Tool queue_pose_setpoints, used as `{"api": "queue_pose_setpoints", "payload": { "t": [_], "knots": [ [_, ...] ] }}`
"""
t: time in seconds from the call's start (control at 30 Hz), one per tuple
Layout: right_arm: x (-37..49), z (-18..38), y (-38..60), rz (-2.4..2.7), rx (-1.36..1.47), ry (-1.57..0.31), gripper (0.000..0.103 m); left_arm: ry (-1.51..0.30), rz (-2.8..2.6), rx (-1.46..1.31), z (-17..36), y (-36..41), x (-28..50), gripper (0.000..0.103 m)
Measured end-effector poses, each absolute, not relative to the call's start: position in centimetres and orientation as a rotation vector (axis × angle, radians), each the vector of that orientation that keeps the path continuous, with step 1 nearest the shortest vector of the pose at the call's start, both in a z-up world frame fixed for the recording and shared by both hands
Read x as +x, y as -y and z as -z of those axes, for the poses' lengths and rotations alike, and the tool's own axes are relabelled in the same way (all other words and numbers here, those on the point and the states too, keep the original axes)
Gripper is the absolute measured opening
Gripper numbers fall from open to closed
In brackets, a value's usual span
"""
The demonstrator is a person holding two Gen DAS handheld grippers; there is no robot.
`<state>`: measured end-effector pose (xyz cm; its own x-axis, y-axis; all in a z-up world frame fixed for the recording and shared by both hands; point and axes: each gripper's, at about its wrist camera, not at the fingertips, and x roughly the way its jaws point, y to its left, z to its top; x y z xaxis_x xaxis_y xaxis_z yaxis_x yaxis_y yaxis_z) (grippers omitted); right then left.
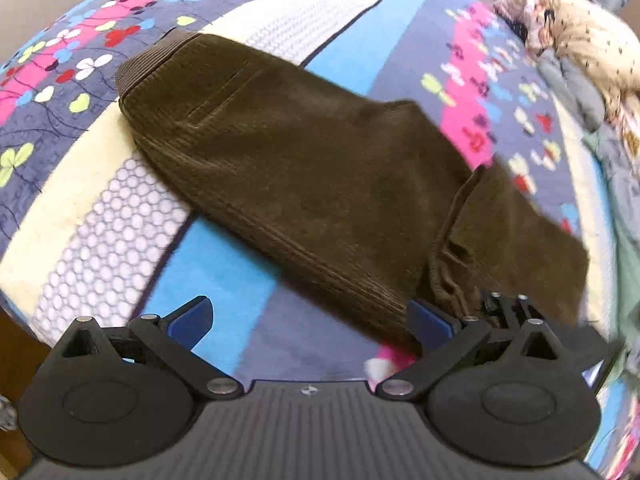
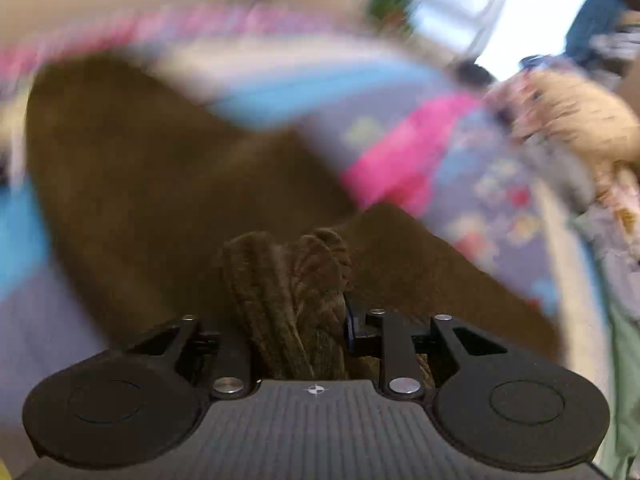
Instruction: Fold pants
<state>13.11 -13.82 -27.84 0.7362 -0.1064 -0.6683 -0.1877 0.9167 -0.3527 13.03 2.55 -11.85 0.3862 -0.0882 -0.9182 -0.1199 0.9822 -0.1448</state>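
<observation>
Right wrist view: right hand-held gripper (image 2: 294, 320) clamps bunched brown corduroy pants (image 2: 160, 168); left hand-held gripper (image 1: 310, 324) gapes empty over the bed (image 1: 240, 276). No legible writing.

Bed (image 1: 256, 336) covered with patterned quilt (image 1: 404, 24): stripes of navy, light blue, pink, cream, white dotted texture, small clover flowers. Brown corduroy pants (image 1: 304, 168) lie directly on quilt, across middle, waistband toward far left, leg part toward near right and bunched there. At far right edge of bed, heap of other clothes (image 1: 580, 40): beige printed fabric on top, grey piece beside, pale green below. Right wrist view blurred; same quilt and pants visible.
</observation>
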Motion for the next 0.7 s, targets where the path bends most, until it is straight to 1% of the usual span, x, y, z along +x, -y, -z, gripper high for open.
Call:
{"api": "queue_pose_setpoints", "payload": {
  "t": [0.03, 0.07, 0.17, 0.2, 0.27, 0.33, 0.47, 0.53, 0.57, 0.63, 0.67, 0.7],
  "knots": [
    [12.3, 28.1, 13.8, -0.039, -0.436, -0.698, 0.034, -1.176, -0.025, -0.197, 12.1, -2.8, 13.0, 0.103],
    [11.9, 28.1, 14.0, -0.051, -0.435, -0.691, 0.035, -1.176, -0.035, -0.206, 12.4, -3.0, 13.1, 0.103],
    [12.3, 27.3, 16.1, -0.118, -0.354, -0.71, 0.035, -1.215, -0.039, -0.25, 13.5, -3.0, 13.5, 0.103],
    [12.4, 27.1, 16.5, -0.138, -0.335, -0.711, 0.034, -1.216, -0.035, -0.257, 13.5, -2.8, 13.5, 0.103],
    [12.6, 26.8, 17.2, -0.15, -0.308, -0.707, 0.026, -1.21, -0.031, -0.24, 13.4, -2.3, 13.2, 0.103],
    [12.2, 25.6, 17.7, -0.142, -0.258, -0.694, 0.023, -1.203, -0.016, -0.21, 13.2, -1.9, 13.2, 0.103],
    [11.8, 21.4, 18.4, -0.085, -0.194, -0.571, 0.023, -1.21, -0.005, -0.288, 12.7, -2.5, 13.2, 0.103],
    [11.6, 20.6, 17.6, -0.115, -0.216, -0.543, 0.023, -1.194, -0.013, -0.286, 12.5, -2.7, 13.3, 0.103],
    [11.5, 21.0, 17.2, -0.139, -0.23, -0.562, 0.023, -1.183, -0.029, -0.269, 12.4, -2.6, 13.5, 0.103],
    [12.0, 23.8, 16.0, -0.208, -0.242, -0.681, 0.025, -1.185, -0.074, -0.244, 12.6, -2.7, 13.7, 0.103],
    [12.2, 25.3, 15.9, -0.22, -0.222, -0.746, 0.026, -1.185, -0.072, -0.244, 12.8, -2.7, 13.8, 0.103],
    [11.7, 26.7, 16.1, -0.214, -0.186, -0.769, 0.028, -1.186, -0.079, -0.237, 13.0, -2.6, 13.8, 0.103]
  ]
}}
